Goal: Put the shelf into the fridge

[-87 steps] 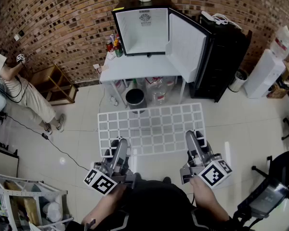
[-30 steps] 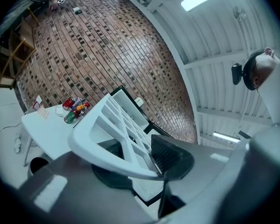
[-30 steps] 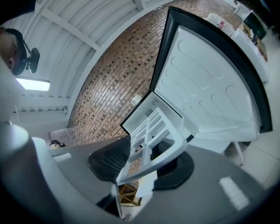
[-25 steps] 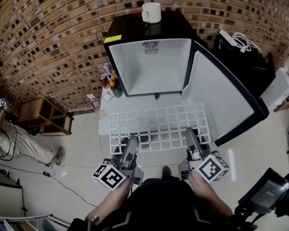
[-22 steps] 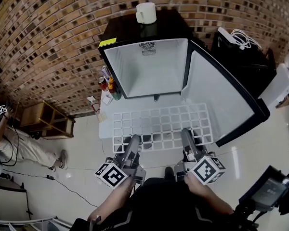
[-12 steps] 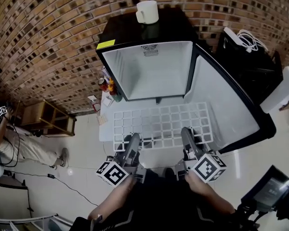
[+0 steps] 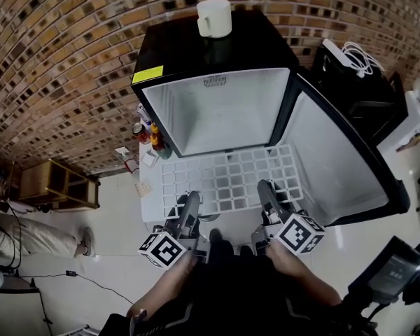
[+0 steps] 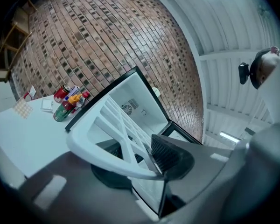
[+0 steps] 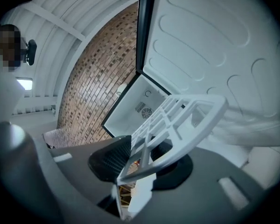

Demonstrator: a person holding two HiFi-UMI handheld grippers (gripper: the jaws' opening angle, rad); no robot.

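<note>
Left claw (image 7: 191, 200), right claw (image 7: 264, 188) clamping shelf (image 7: 227, 180)

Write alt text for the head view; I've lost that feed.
A white grid shelf, gripped at its near edge by the left tongs and the right tongs (the right pair's jaws just closed further on it), is held in front of an open, empty fridge. Its door stands open rightward; a white mug sits on top, bottles on the table at left.
</note>
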